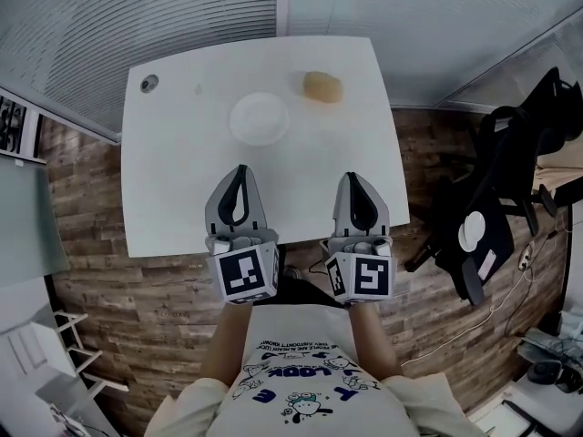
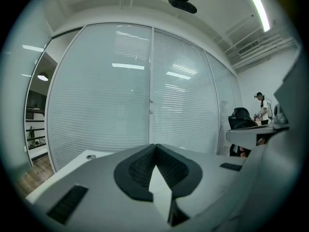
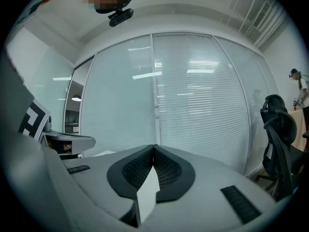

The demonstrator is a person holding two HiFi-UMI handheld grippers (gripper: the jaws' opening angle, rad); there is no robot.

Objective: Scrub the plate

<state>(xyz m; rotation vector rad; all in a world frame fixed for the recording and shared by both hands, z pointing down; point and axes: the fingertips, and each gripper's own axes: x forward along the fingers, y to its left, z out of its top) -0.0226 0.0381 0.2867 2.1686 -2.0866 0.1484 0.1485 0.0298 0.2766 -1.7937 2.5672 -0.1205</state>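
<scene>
A white round plate lies on the white table, toward its far side. A tan sponge rests to the right of the plate. My left gripper hovers over the table's near half, short of the plate, shut with nothing in it. My right gripper is level with it to the right, also shut and empty. In the left gripper view the jaws meet at the tips, pointing toward the glass wall. The right gripper view shows the same with its jaws closed.
A small round metal fitting sits in the table's far left corner. A black office chair stands to the right of the table on the wood floor. A glass wall with blinds lies beyond the table. A person stands far off at the right.
</scene>
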